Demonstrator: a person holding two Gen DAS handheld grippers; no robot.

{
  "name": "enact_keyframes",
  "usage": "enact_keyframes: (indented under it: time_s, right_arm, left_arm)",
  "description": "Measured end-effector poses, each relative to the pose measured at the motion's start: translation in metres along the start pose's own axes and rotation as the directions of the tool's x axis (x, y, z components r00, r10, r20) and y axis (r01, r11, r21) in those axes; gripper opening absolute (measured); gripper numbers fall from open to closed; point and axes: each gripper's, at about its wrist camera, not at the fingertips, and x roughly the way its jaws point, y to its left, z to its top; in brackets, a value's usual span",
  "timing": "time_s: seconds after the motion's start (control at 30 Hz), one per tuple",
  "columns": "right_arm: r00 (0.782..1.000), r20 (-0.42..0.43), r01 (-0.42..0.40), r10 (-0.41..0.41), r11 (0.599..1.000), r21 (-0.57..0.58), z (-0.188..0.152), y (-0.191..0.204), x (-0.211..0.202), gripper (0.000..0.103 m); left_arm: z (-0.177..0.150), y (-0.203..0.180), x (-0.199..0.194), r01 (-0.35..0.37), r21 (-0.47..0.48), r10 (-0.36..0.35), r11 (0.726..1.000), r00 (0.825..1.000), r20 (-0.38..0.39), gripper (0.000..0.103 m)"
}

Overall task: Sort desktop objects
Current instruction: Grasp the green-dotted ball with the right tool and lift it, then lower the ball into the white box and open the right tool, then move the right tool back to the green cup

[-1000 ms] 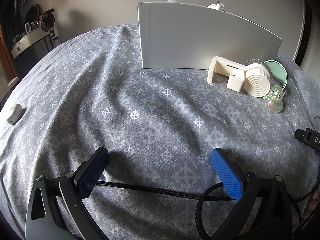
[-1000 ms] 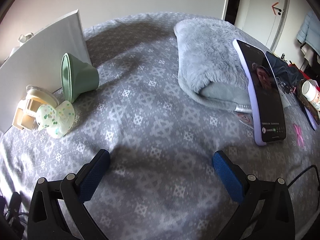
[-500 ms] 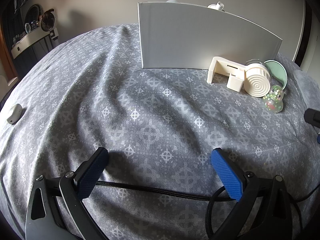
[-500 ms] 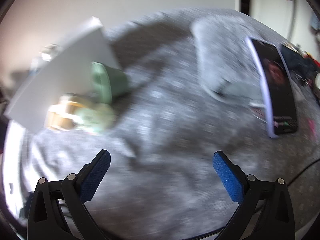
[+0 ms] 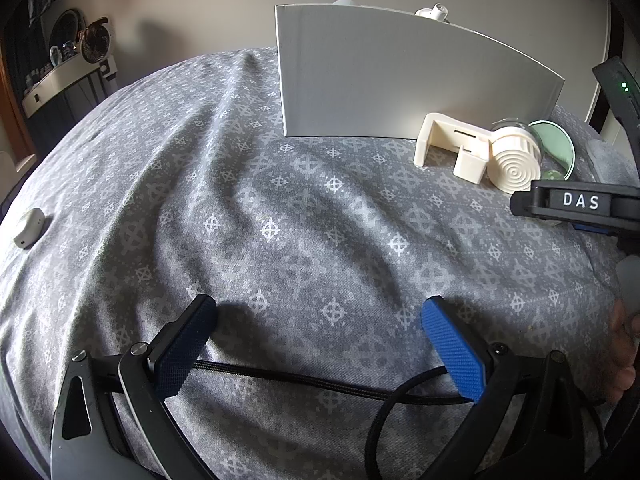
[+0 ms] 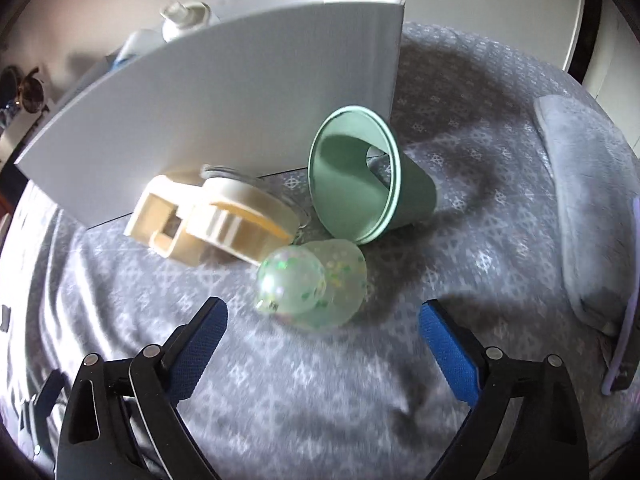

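Right gripper [image 6: 322, 330] gaped wide, empty | glitter toy [image 6: 310, 286] lay just ahead, centred (nearer arm) | left gripper [image 5: 318, 338] likewise spread, well apart.

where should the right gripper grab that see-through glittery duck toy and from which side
Take the duck toy across its rounded body, coming straight in from the front, where the right gripper already faces it with jaws wide open. It lies nearest the fingers, with bare cloth to either side, so one pad could pass each flank. The green cup and cream clip crowd its far side, so approaching from behind looks poor.
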Motion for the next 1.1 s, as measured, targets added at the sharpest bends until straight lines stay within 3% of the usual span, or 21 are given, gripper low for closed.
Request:
enact_keyframes:
  time_s: [0.1, 0.17, 0.2, 0.33, 0.47, 0.7, 0.8, 0.9, 1.03, 1.07, 1.1]
  right_arm:
    - [0.998, 0.039, 0.057, -0.056, 0.998, -0.041, -0.003, 0.003, -0.005, 0.079]
    - [0.998, 0.058, 0.031, -0.029, 0.999, -0.023, -0.009, -0.002, -0.013, 0.052]
    - [0.998, 0.061, 0.025, -0.025, 1.000, -0.009, -0.012, -0.005, -0.017, 0.046]
    - [0.994, 0.099, 0.034, -0.038, 0.999, 0.035, -0.019, -0.017, -0.037, 0.046]
    - [0.973, 0.226, 0.028, -0.035, 0.999, 0.033, -0.007, -0.023, -0.081, 0.046]
    - [0.910, 0.413, 0.047, -0.034, 0.999, -0.020, 0.065, 0.002, -0.141, 0.046]
    - [0.897, 0.441, 0.059, -0.034, 0.997, -0.043, 0.092, 0.030, -0.148, 0.046]
    - [0.909, 0.415, 0.064, -0.039, 0.997, -0.047, 0.121, 0.043, -0.130, 0.046]
    - [0.947, 0.319, 0.055, -0.041, 0.998, -0.034, 0.145, 0.055, -0.099, 0.047]
    - [0.957, 0.286, 0.053, -0.041, 0.998, -0.033, 0.147, 0.055, -0.088, 0.048]
    - [0.963, 0.264, 0.061, -0.053, 0.998, -0.025, 0.148, 0.056, -0.082, 0.056]
  left_arm:
    - [0.000, 0.000, 0.000, 0.000, 0.000, 0.000, 1.000, 1.000, 0.000, 0.103]
    - [0.000, 0.000, 0.000, 0.000, 0.000, 0.000, 1.000, 1.000, 0.000, 0.103]
    - [0.000, 0.000, 0.000, 0.000, 0.000, 0.000, 1.000, 1.000, 0.000, 0.103]
    - [0.000, 0.000, 0.000, 0.000, 0.000, 0.000, 1.000, 1.000, 0.000, 0.103]
    - [0.000, 0.000, 0.000, 0.000, -0.001, 0.000, 1.000, 1.000, -0.001, 0.103]
    - [-0.001, 0.000, 0.001, 0.007, -0.006, -0.007, 1.000, 1.000, -0.001, 0.103]
    - [-0.002, -0.001, 0.002, 0.010, -0.009, -0.010, 1.000, 1.000, -0.001, 0.103]
    - [-0.002, -0.002, 0.004, 0.001, -0.003, -0.001, 1.000, 1.000, 0.000, 0.103]
    - [-0.002, -0.003, 0.004, 0.002, -0.003, -0.002, 1.000, 1.000, 0.000, 0.103]
    - [-0.002, -0.004, 0.004, 0.002, -0.003, -0.002, 1.000, 1.000, 0.000, 0.103]
    - [-0.002, -0.004, 0.004, 0.002, -0.003, -0.002, 1.000, 1.000, 0.000, 0.103]
